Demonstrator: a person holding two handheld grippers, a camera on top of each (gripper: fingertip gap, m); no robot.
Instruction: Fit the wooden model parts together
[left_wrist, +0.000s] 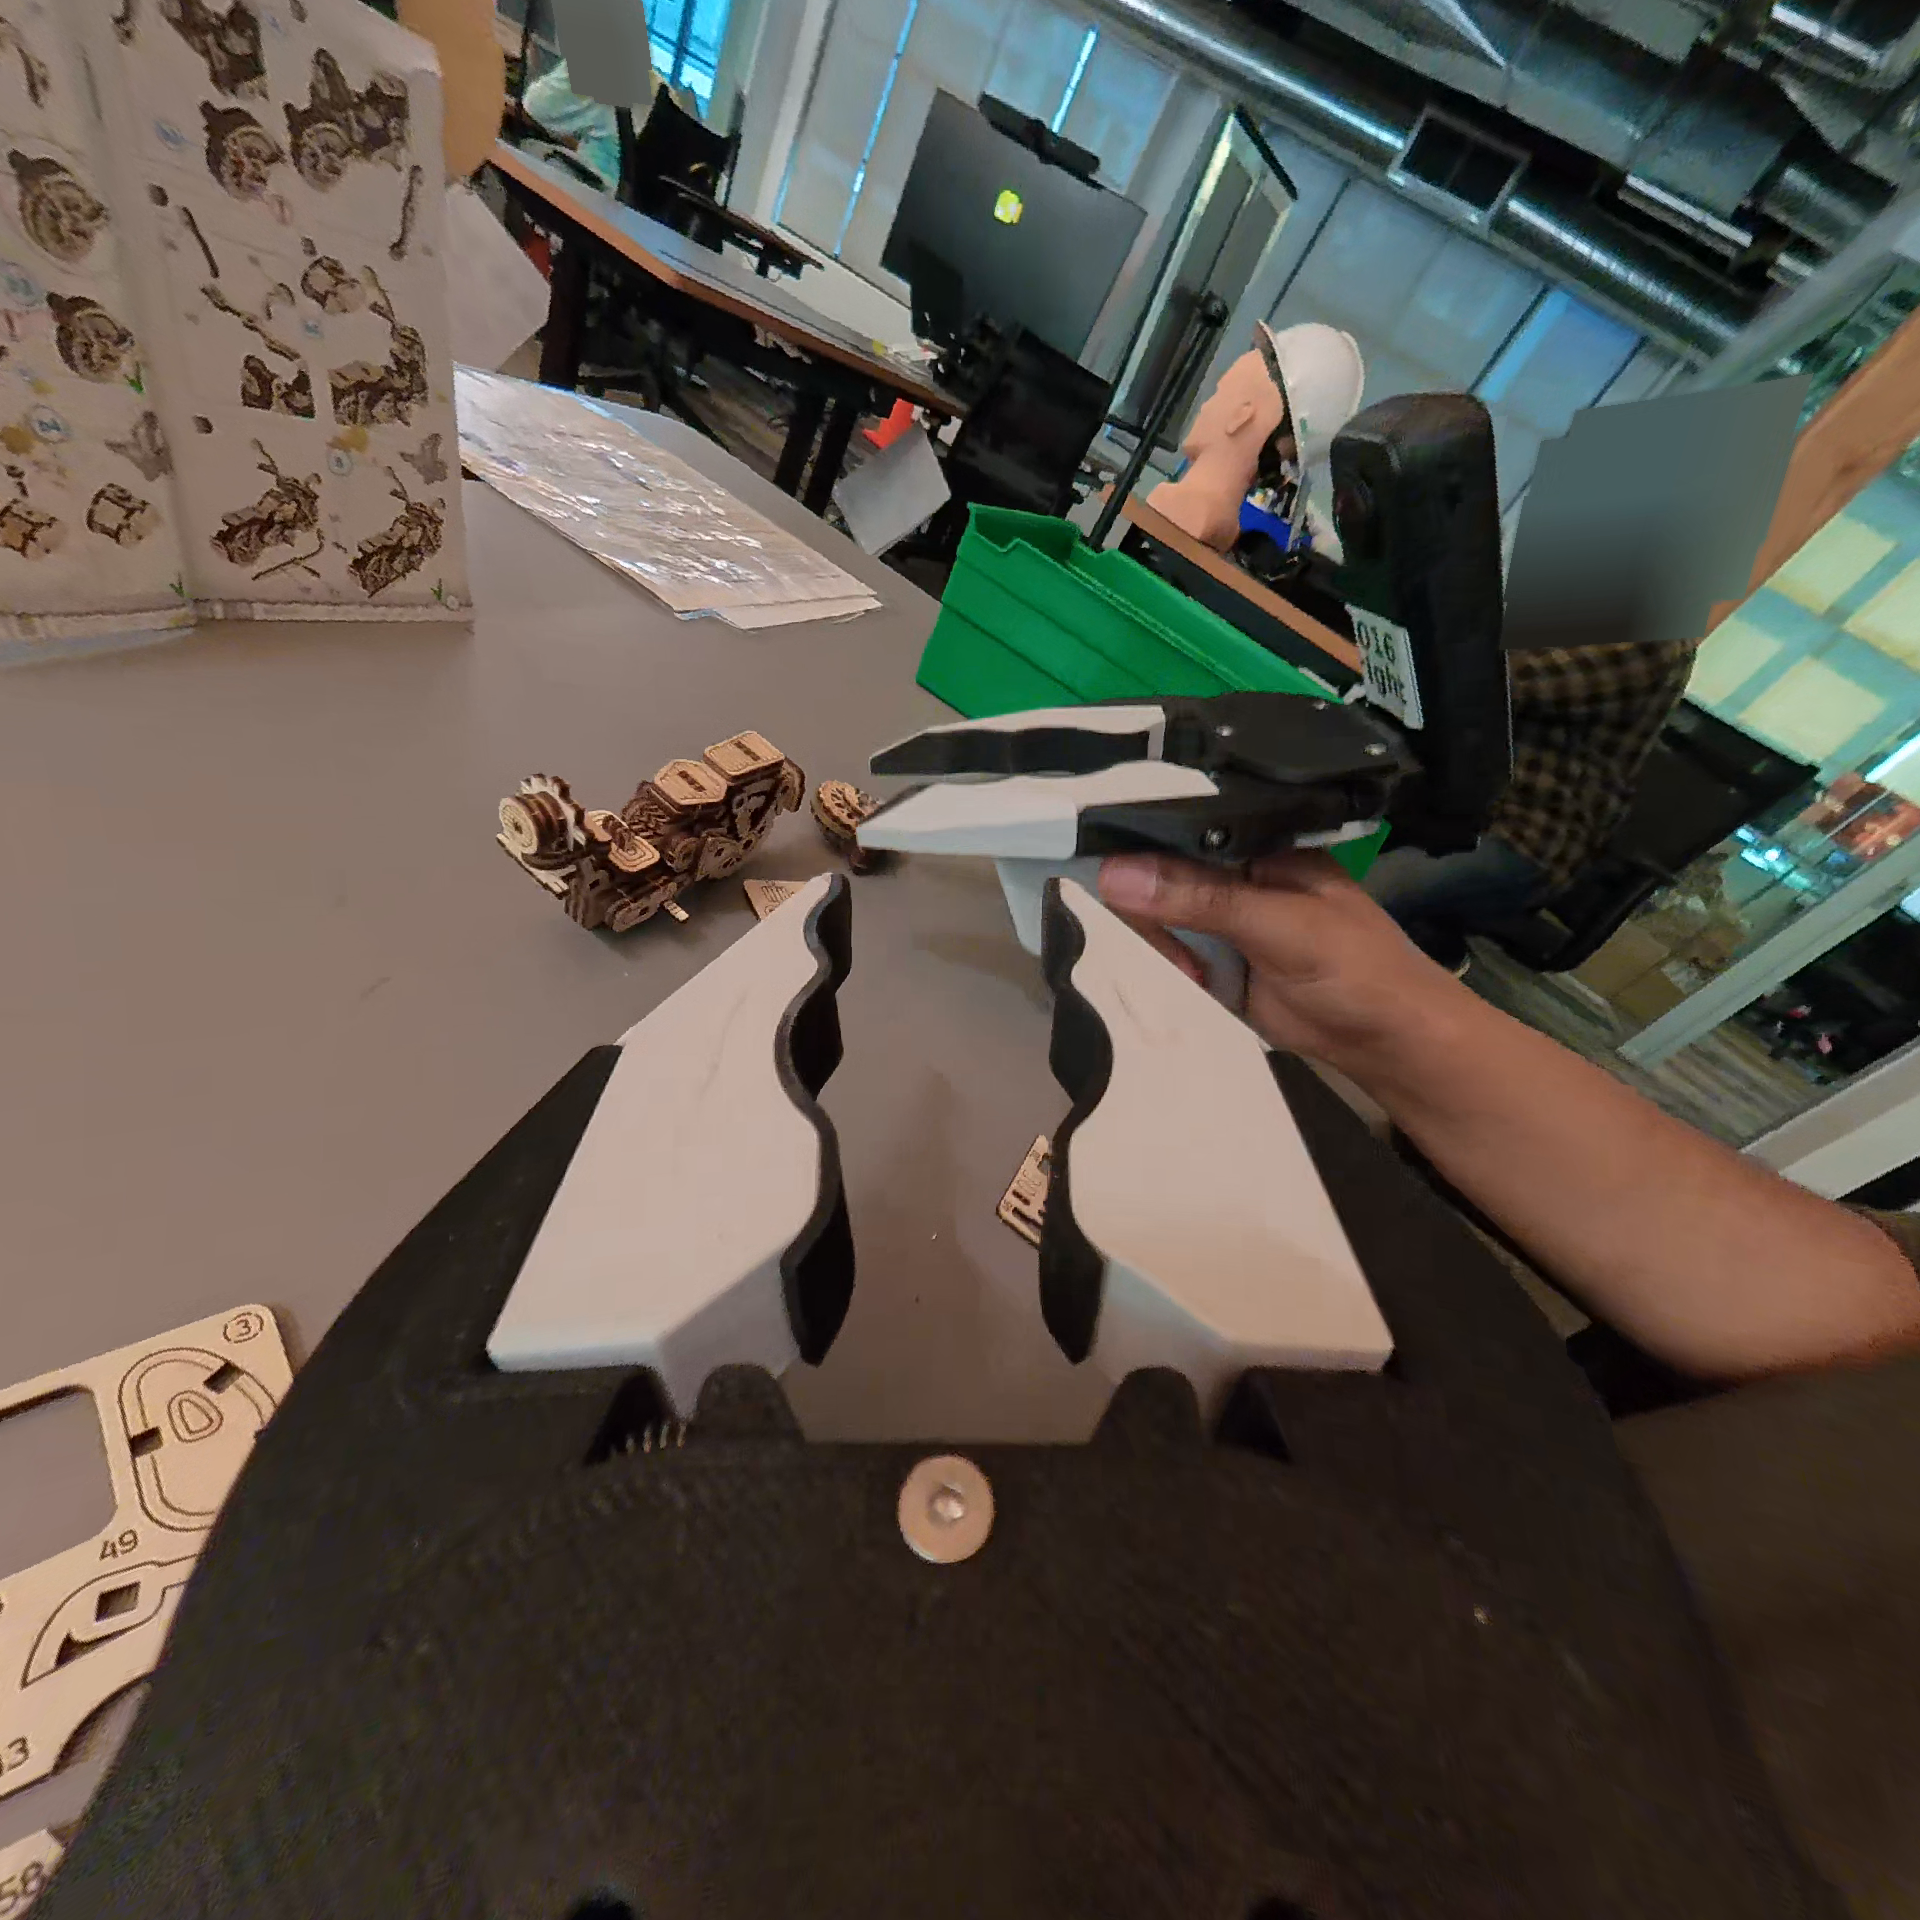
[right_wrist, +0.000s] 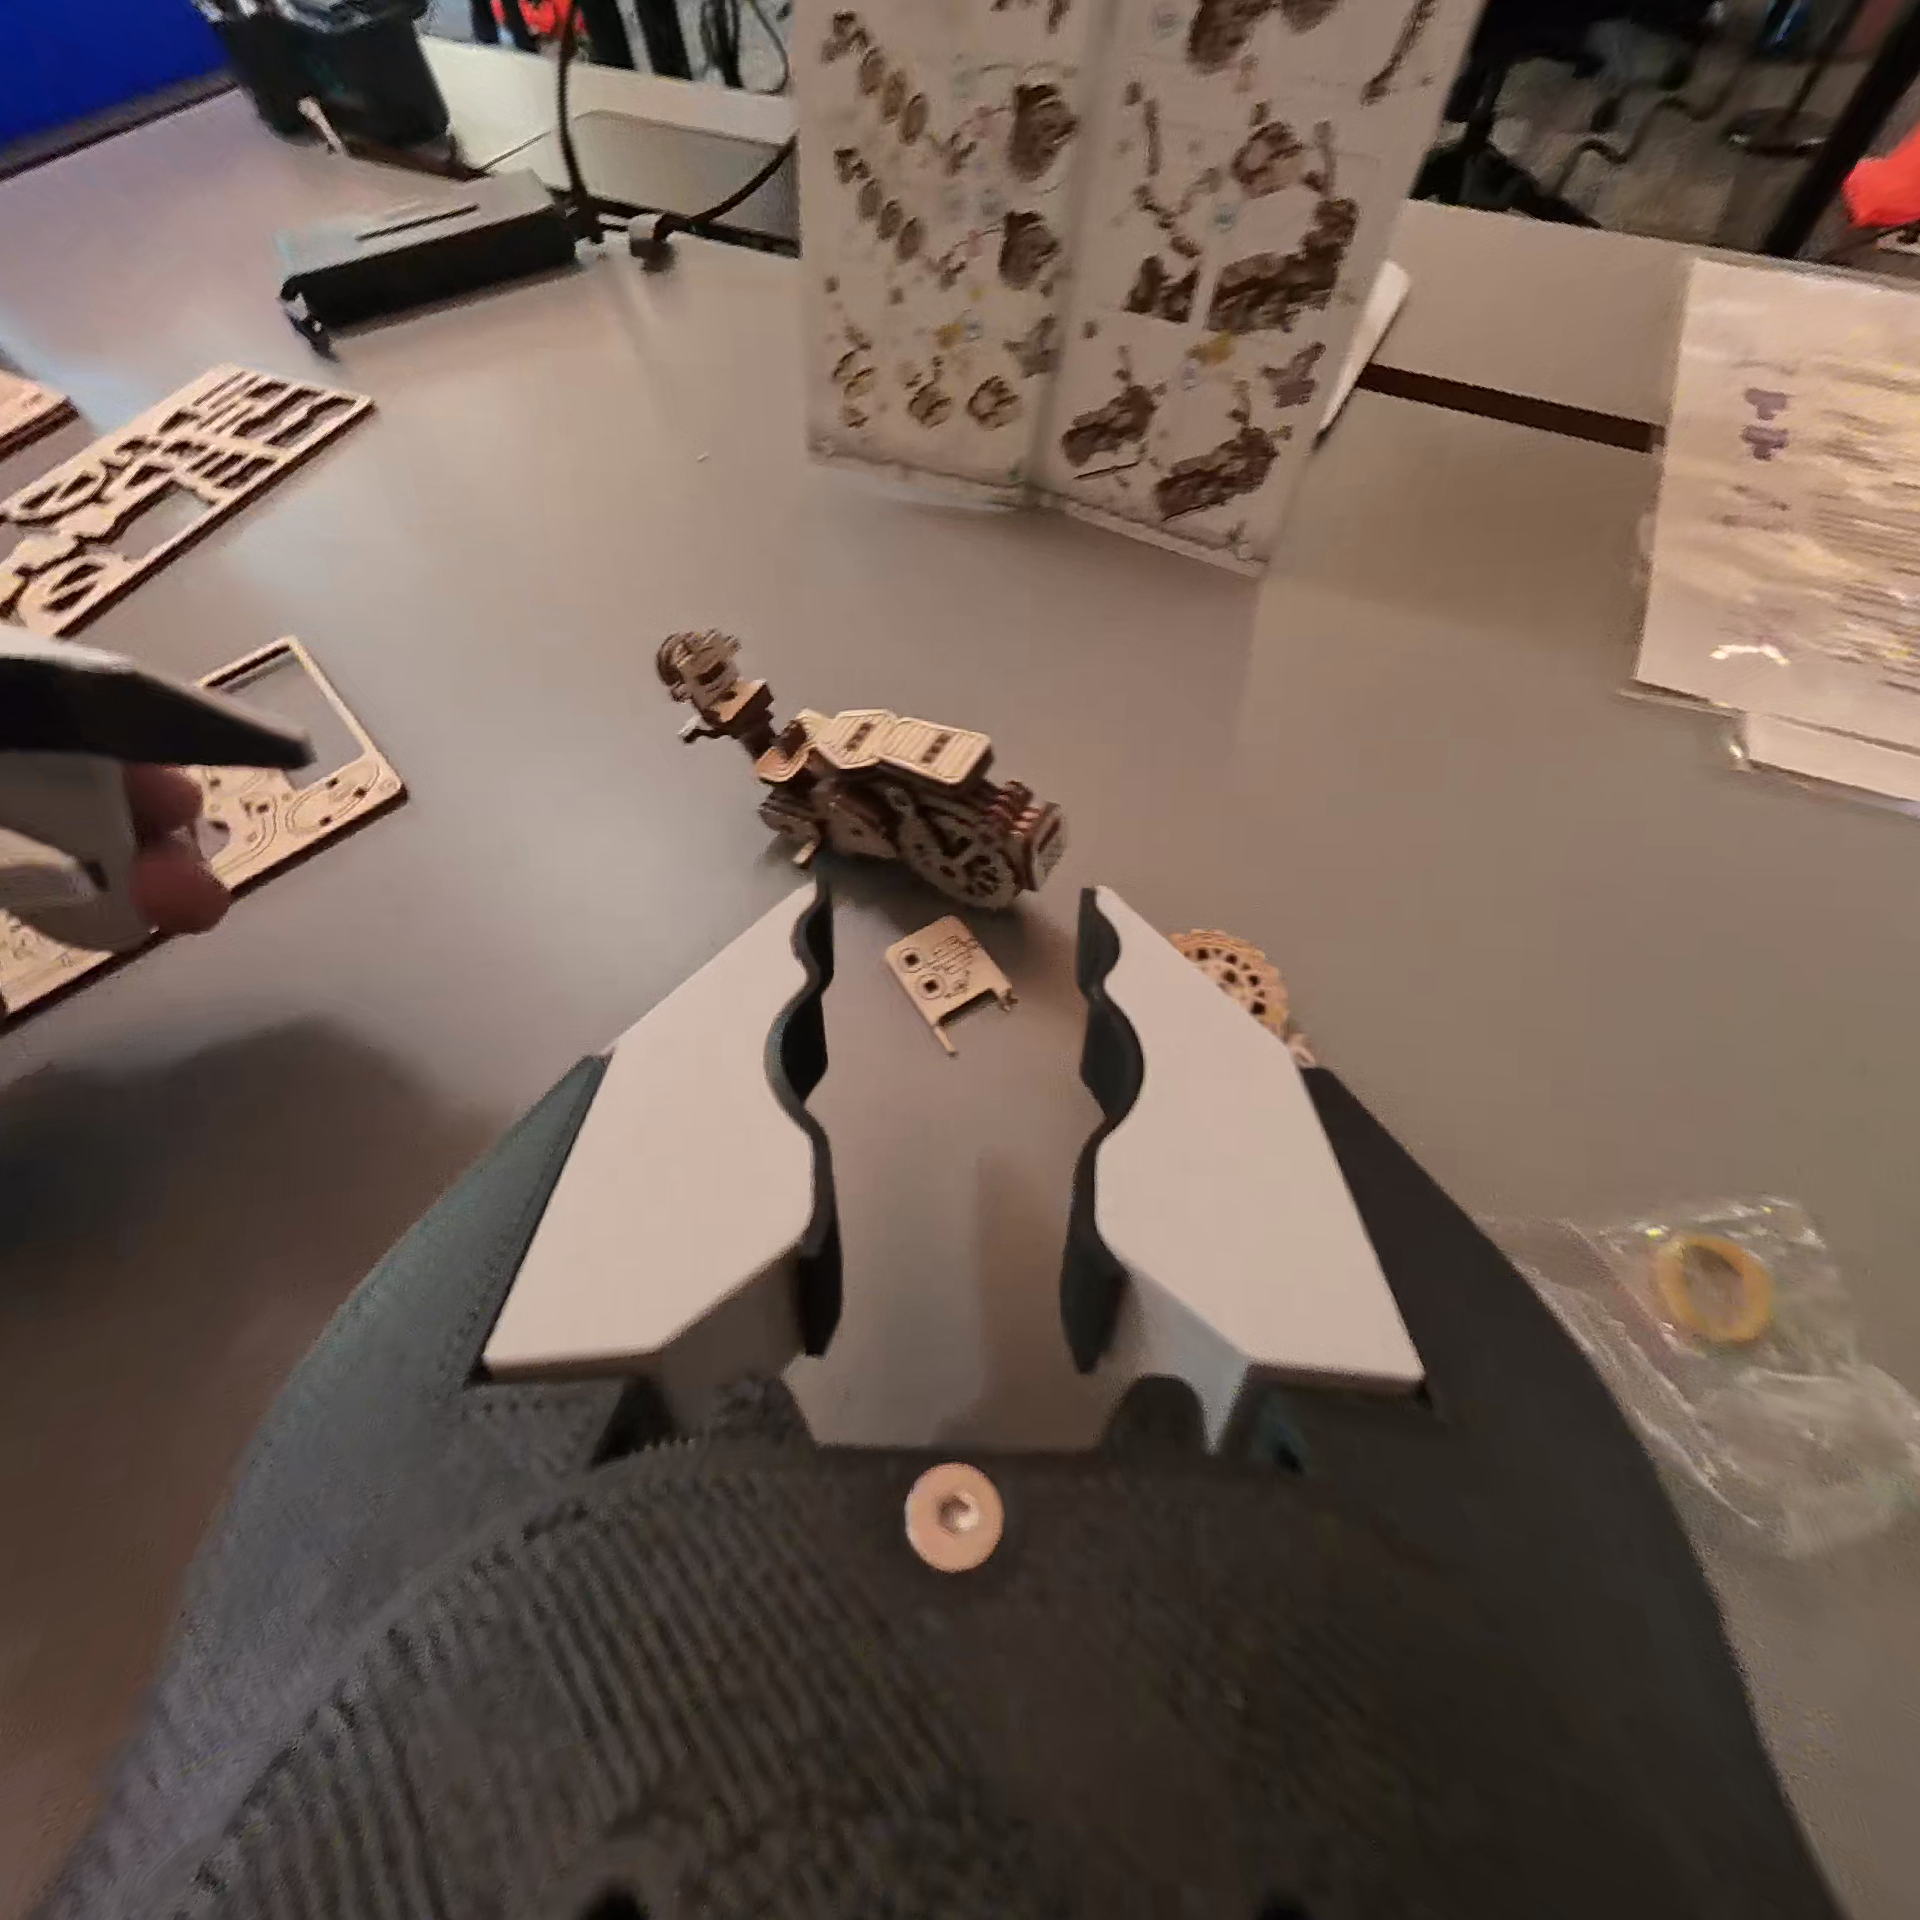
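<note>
The right gripper (right_wrist: 951, 914) is hanging spread wide and empty over a small flat tan wooden plate (right_wrist: 948, 975), just at 6 o'clock from the half-built brown wooden motorbike (right_wrist: 878, 795). The left gripper (left_wrist: 945, 899) is gaping too, holding nothing. A hard pinch might snap the thin plate or flick it away.

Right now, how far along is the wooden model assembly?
Done: the motorcycle model stands largely built on the table. In hand: nothing; the left gripper and right gripper are both open and empty. Left: the small flat part and the gear wheel lie loose beside it, unfitted.
</note>
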